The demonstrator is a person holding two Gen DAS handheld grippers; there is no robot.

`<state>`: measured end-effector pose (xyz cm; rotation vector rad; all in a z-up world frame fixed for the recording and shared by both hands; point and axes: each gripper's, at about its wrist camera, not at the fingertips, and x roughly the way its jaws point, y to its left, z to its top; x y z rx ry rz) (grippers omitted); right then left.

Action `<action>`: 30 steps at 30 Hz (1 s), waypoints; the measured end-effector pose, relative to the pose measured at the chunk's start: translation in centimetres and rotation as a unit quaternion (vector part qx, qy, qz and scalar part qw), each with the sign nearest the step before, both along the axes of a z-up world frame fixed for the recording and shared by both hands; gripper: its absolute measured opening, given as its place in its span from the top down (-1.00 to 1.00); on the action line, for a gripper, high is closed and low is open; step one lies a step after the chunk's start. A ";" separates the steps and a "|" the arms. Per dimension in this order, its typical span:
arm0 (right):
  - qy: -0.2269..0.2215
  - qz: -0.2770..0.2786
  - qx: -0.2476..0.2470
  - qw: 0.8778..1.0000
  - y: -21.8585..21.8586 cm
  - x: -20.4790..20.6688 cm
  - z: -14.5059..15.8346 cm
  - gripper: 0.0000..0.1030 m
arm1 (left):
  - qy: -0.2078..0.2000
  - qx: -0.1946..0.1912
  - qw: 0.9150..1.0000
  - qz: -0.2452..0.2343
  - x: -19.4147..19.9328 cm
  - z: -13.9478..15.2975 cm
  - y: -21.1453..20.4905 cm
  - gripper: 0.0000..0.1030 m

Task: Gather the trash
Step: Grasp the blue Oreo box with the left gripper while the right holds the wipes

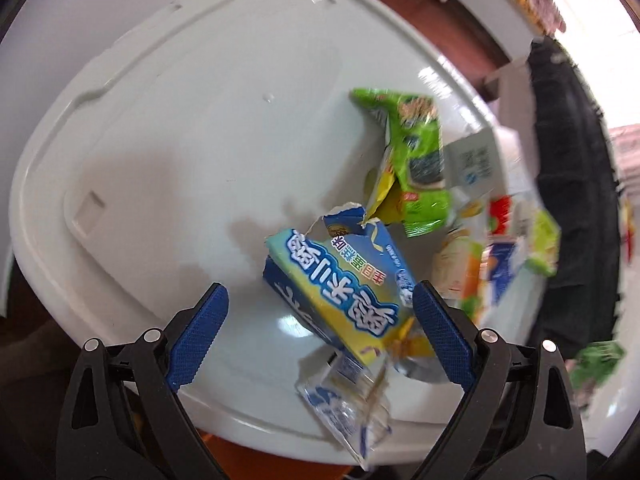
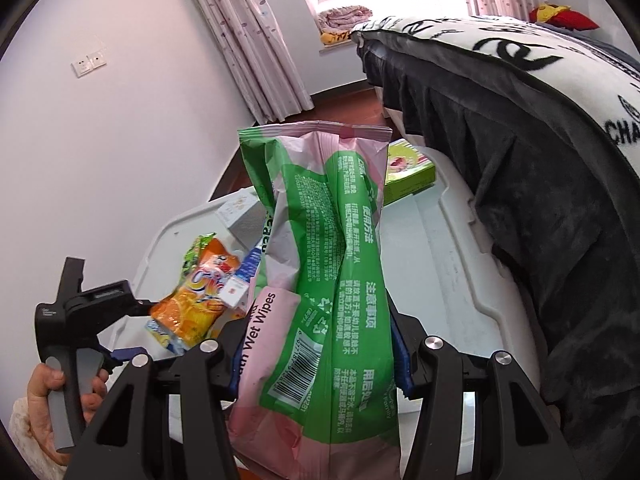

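Crumpled clear-and-blue plastic wrapper (image 1: 348, 408) sits closest to the left wrist lens, low between the fingers, just under a torn blue-and-yellow cardboard box (image 1: 340, 292). Left gripper (image 1: 320, 312): jaws wide apart, blue pads not pressing on anything; box lies between them, close to the right-hand pad, touching or not is unclear. All of it rests on a white plastic storage-bin lid (image 1: 180, 140). Further right on the lid: a green crinkled snack wrapper (image 1: 416, 160), then a blurred cluster of small cartons and packets by the dark bedding. Right wrist view, left to right: person's hand (image 2: 52, 396) on the other tool's handle, an orange juice pouch (image 2: 192, 304) on the lid, then the right gripper (image 2: 316, 360) clamped on a green-and-pink wet wipes pack (image 2: 320, 280), which stands upright in the grip, clear of the lid. No bin or bag for the trash shows in either view. Risks, as a guess: the box is off-centre between the left jaws, so closing now would likely shove it sideways or catch only the torn flap. The loose wrapper underneath may slide off the lid edge if nudged. The soft wipes pack is held low, so it may fold over or slip on a fast swing.
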<state>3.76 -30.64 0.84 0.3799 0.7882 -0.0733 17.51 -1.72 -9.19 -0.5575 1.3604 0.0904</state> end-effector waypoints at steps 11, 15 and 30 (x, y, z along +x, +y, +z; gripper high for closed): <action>0.001 0.007 0.004 1.000 -0.5 0.1 -0.7 -0.04 | 0.008 -0.043 0.997 0.058 0.9 -1.8 0.1 -0.78; -0.001 0.014 0.008 1.000 -0.3 0.0 -0.8 -0.04 | 0.007 -0.064 0.996 0.061 -0.1 -1.9 -0.9 -0.81; -0.018 0.027 0.006 0.999 -0.2 0.1 0.2 -0.04 | -0.030 0.023 0.999 -0.008 2.0 -1.8 -1.5 -0.89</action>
